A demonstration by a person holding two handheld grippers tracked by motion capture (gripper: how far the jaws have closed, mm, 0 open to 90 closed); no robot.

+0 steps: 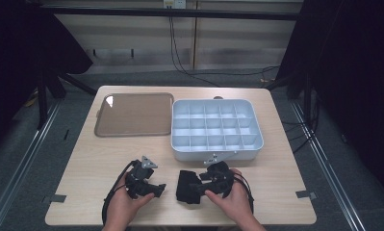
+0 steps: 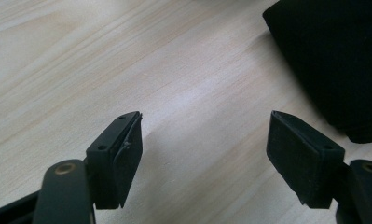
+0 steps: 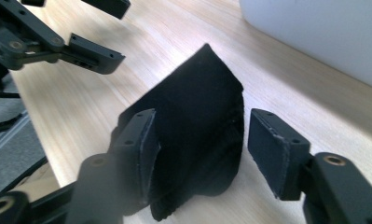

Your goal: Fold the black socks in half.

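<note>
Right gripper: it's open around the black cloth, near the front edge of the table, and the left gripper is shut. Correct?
Not quite. The left gripper is open, jaws wide apart over bare table in the left gripper view. The right gripper does straddle the black cloth, open.

grey compartment box [image 1: 216, 130] beside brown lid [image 1: 134, 114] on table [image 1: 276, 187].
</note>
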